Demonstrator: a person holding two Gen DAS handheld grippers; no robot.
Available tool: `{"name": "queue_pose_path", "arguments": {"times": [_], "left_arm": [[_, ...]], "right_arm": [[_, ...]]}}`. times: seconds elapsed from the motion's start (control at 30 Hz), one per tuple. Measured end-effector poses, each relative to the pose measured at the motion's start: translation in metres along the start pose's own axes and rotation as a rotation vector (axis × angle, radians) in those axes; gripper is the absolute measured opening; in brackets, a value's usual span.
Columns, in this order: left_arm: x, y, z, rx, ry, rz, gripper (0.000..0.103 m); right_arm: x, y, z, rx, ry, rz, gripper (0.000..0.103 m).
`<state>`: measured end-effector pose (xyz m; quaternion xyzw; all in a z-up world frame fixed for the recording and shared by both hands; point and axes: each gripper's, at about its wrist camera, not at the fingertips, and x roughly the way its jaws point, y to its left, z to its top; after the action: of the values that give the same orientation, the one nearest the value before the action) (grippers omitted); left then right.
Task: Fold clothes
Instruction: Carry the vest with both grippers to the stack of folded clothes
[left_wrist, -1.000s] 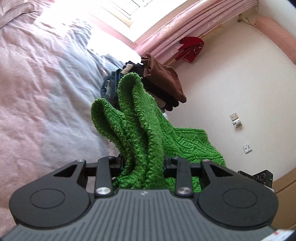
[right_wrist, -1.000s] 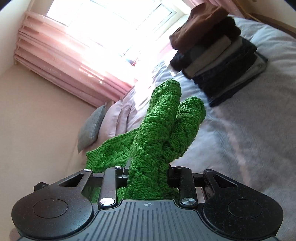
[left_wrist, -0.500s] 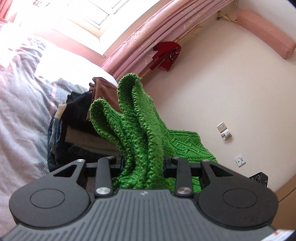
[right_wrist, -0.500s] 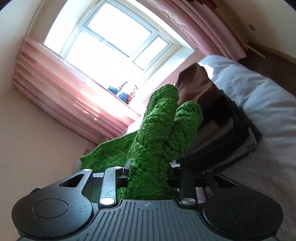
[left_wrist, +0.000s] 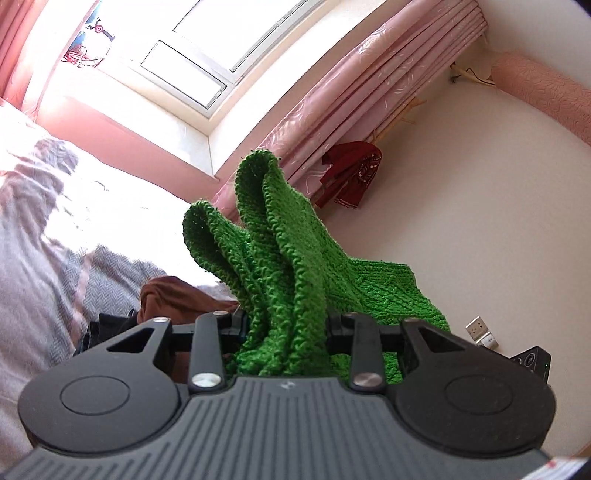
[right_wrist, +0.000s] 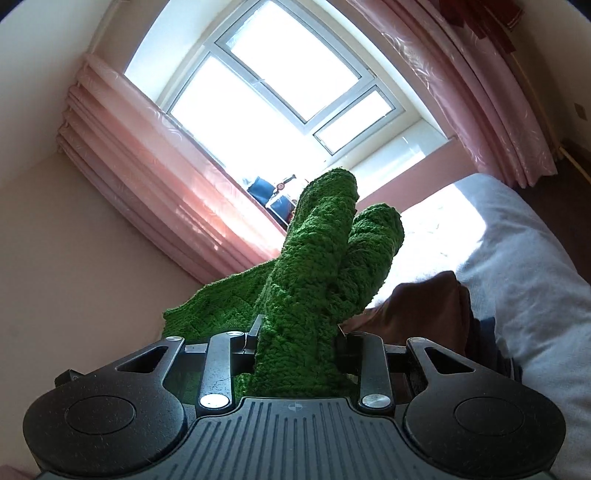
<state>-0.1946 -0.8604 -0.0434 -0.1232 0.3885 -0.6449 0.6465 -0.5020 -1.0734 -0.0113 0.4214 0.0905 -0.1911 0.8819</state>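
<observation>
Both the left tongs (left_wrist: 284, 328) and right tongs (right_wrist: 295, 339) pinch bunched folds of the green knit sweater (left_wrist: 280, 258), lifted clear, likely for stacking on the clothes pile (right_wrist: 436, 306) lower right.

- The left wrist view looks forward over its claw (left_wrist: 282, 325), tilted, close behind the green knit (left_wrist: 280, 258); window (left_wrist: 192, 48) upper left.
- The right wrist view faces likewise over its claw (right_wrist: 295, 339); window (right_wrist: 273, 85) upper centre.
- Both share knit, window, pink curtains (left_wrist: 354, 99), bed (left_wrist: 44, 236) and brown garment (left_wrist: 177, 295).
</observation>
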Motion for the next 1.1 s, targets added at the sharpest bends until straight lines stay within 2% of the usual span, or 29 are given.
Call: {"name": "queue_pose_path", "arguments": {"times": [0.1,0.23,0.33,0.4,0.47,0.5,0.57,0.6,0.63,0.7,0.77,0.83,0.87,0.9,1.0,1.03,1.07,1.1], "left_arm": [[0.024,0.012,0.004,0.021,0.011,0.005,0.029],[0.051,0.041,-0.005,-0.004,0.035,0.029,0.029],[0.073,0.066,-0.014,0.008,0.049,0.048,0.029],[0.088,0.083,-0.024,0.013,0.077,0.075,0.031],[0.1,0.098,-0.036,0.022,0.113,0.136,0.036],[0.101,0.105,-0.041,0.018,0.115,0.148,0.042],[0.096,0.113,-0.043,0.005,0.106,0.145,0.051],[0.091,0.115,-0.041,0.006,0.096,0.16,0.059],[0.085,0.114,-0.037,0.023,0.08,0.179,0.06],[0.072,0.106,-0.028,0.078,0.034,0.235,0.058],[0.055,0.091,-0.02,0.123,-0.047,0.29,0.05],[0.041,0.069,-0.016,0.164,-0.11,0.302,0.045],[0.038,0.054,-0.017,0.202,-0.112,0.296,0.042],[0.039,0.041,-0.022,0.251,-0.107,0.294,0.037],[0.061,0.006,-0.05,0.479,-0.031,0.324,0.033],[0.071,0.003,-0.062,0.53,0.017,0.359,0.028],[0.079,0.006,-0.076,0.56,0.056,0.396,0.027],[0.083,0.011,-0.089,0.583,0.061,0.423,0.027]], "right_arm": [[0.017,-0.021,0.007,0.024,0.007,-0.002,0.028],[0.047,-0.052,0.005,0.039,0.042,-0.021,0.028],[0.069,-0.082,-0.007,0.068,0.047,-0.028,0.028],[0.082,-0.101,-0.018,0.093,0.065,-0.073,0.032],[0.092,-0.118,-0.033,0.105,0.099,-0.201,0.04],[0.092,-0.128,-0.04,0.121,0.1,-0.223,0.047],[0.083,-0.134,-0.047,0.139,0.077,-0.213,0.05],[0.075,-0.132,-0.047,0.134,0.064,-0.219,0.051],[0.066,-0.126,-0.045,0.117,0.049,-0.246,0.052],[0.049,-0.109,-0.039,0.043,-0.007,-0.338,0.053],[0.035,-0.082,-0.035,-0.091,-0.104,-0.438,0.053],[0.024,-0.048,-0.045,-0.249,-0.206,-0.472,0.053],[0.024,-0.037,-0.053,-0.297,-0.218,-0.466,0.053],[0.031,-0.023,-0.066,-0.363,-0.187,-0.456,0.053],[0.055,-0.007,-0.107,-0.508,-0.116,-0.478,0.052],[0.065,-0.007,-0.121,-0.537,-0.078,-0.495,0.052],[0.072,-0.009,-0.133,-0.558,-0.067,-0.51,0.052],[0.077,-0.013,-0.146,-0.599,-0.068,-0.526,0.052]]}}
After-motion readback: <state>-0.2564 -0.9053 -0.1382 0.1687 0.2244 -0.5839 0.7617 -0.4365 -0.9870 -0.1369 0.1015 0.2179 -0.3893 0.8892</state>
